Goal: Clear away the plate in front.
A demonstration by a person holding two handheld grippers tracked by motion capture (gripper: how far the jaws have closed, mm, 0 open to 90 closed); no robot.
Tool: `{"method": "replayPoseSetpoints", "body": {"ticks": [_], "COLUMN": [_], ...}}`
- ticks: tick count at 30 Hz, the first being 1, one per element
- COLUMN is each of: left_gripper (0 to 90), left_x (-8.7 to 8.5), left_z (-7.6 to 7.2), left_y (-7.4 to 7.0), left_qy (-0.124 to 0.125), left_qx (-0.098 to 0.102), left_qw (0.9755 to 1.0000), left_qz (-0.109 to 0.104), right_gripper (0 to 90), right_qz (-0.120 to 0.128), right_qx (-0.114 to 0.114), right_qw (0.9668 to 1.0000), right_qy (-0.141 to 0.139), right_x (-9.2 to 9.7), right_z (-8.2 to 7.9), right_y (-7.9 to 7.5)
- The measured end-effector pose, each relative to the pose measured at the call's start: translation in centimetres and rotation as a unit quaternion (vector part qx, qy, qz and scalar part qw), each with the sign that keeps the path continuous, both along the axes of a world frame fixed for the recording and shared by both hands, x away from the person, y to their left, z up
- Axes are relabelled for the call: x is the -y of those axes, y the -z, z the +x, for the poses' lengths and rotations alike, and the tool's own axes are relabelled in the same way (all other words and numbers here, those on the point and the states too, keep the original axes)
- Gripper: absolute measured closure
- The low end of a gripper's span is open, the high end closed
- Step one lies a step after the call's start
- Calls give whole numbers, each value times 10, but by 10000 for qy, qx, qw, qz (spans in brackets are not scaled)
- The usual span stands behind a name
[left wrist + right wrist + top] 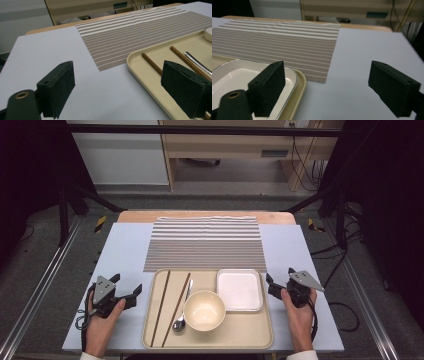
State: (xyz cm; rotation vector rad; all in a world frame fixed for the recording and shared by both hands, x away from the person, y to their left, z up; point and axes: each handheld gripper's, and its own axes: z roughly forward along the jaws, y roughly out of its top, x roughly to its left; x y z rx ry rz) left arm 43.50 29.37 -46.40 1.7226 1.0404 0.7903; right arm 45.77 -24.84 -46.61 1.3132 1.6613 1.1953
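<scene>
Between the two tongs sits a beige tray (150, 330) on the pale table (125, 250), close to the person's edge. Left tongs (129, 290) rest just beside the tray's left rim, held in the person's left hand (100, 320); their jaws stand wide apart with nothing between them, and in the left gripper view the tray's rounded corner (140, 65) lies just ahead of the right-hand jaw. Right tongs (280, 281) hang just off the tray's right rim in the right hand (298, 312), jaws likewise spread wide and empty; in the right gripper view the tray's corner (300, 82) passes under the left-hand jaw.

Nearest the left tongs, two brown chopsticks (162, 305) lie lengthwise on the tray, apart from each other and slightly slanted. Just past them a metal spoon (181, 320) rests with its bowl toward the person, touching or nearly touching a round cream bowl (204, 310). Nearest the right tongs, a square white dish (240, 290) sits in the tray's far right corner, just beside the round bowl.

Beyond the tray, farther from both tongs, a striped placemat (205, 242) lies flat on the table, its near edge just at the tray's far rim.
</scene>
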Motion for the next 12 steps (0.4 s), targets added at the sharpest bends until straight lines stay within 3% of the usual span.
{"method": "replayPoseSetpoints", "body": {"ticks": [2, 4, 12], "left_gripper": [79, 53, 27], "left_x": [0, 0, 1], "left_z": [0, 0, -1], "left_y": [1, 2, 2], "left_qy": [92, 185, 206], "left_qx": [-31, -47, -27], "left_qw": [9999, 9996, 9995], "left_qz": [-43, -212, -221], "right_gripper": [108, 97, 78], "right_qz": [-224, -291, -486], "right_qx": [289, 405, 571], "right_qw": [9993, 9987, 9970], "right_qy": [-13, -86, -181], "right_x": [-4, -6, -18], "right_z": [-5, -7, -15], "right_y": [1, 2, 2]}}
